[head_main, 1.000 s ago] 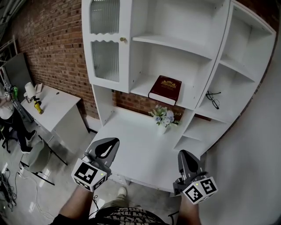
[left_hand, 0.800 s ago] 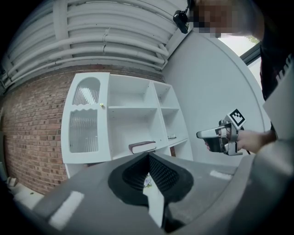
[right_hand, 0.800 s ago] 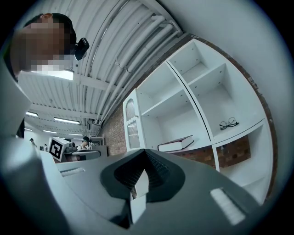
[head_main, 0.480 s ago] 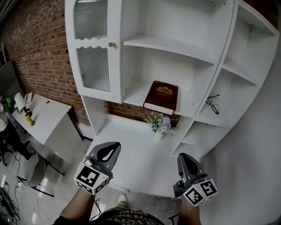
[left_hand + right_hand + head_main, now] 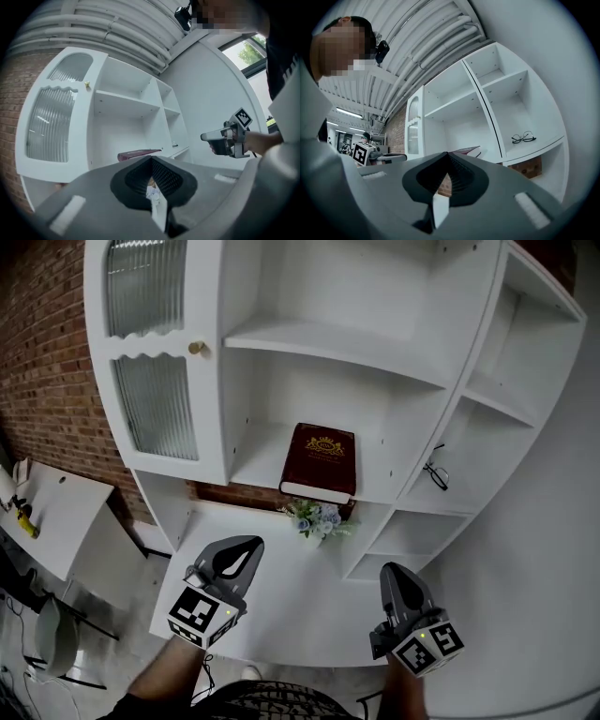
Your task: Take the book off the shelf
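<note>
Fingers (image 5: 230,559) pressed together and empty on my left gripper (image 5: 247,543) and right gripper (image 5: 388,571), both well short of the book (image 5: 321,463) lying flat on the middle shelf (image 5: 258,457); I judge it stiff and fairly heavy, best pinched at its near edge.

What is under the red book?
The book lies flat on a white shelf. Below that shelf stands a small bunch of flowers on the desk. The patch of shelf beneath the book is covered.

All views toward the shelf (image 5: 319,338)
</note>
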`<state>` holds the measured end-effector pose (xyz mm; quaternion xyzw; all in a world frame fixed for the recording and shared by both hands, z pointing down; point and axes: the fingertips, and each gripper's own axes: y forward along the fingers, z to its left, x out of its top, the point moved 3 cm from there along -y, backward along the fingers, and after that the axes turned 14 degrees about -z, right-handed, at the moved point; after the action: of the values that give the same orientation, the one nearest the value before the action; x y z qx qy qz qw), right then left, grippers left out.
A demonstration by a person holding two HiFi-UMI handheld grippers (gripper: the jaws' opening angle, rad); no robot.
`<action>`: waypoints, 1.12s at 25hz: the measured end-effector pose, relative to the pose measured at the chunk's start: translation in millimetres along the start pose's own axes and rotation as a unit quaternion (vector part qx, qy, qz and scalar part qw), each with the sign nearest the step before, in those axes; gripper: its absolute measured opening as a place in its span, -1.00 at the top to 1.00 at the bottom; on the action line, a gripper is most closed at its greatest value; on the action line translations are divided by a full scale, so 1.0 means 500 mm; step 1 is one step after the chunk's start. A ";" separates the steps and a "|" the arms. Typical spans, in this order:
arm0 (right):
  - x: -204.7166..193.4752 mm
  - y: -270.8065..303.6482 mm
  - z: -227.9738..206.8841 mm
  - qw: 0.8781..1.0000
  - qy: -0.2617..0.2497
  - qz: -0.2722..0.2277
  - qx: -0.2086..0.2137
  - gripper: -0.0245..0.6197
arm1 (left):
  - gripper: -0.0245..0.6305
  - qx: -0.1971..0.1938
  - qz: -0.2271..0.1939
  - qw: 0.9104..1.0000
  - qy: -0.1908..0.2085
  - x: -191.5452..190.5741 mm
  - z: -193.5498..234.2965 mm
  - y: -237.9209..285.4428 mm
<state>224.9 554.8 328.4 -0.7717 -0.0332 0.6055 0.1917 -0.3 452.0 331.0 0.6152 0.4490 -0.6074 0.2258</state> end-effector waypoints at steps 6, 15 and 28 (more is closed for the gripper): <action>-0.016 0.067 0.002 1.000 -0.011 0.002 -0.012 0.85 | 0.93 -0.016 -0.001 1.000 -0.008 -0.029 0.061 0.037; -0.073 0.119 0.007 0.999 -0.018 0.039 -0.011 0.85 | 0.93 -0.007 0.016 0.999 -0.032 -0.084 0.130 0.087; -0.086 0.264 -0.099 0.993 0.043 0.056 0.093 0.52 | 0.71 0.048 0.026 0.998 -0.025 -0.132 0.154 0.215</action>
<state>236.7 408.2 333.1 -0.7764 0.0746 0.5822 0.2295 56.0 317.0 352.6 0.6214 0.3972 -0.6376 0.2227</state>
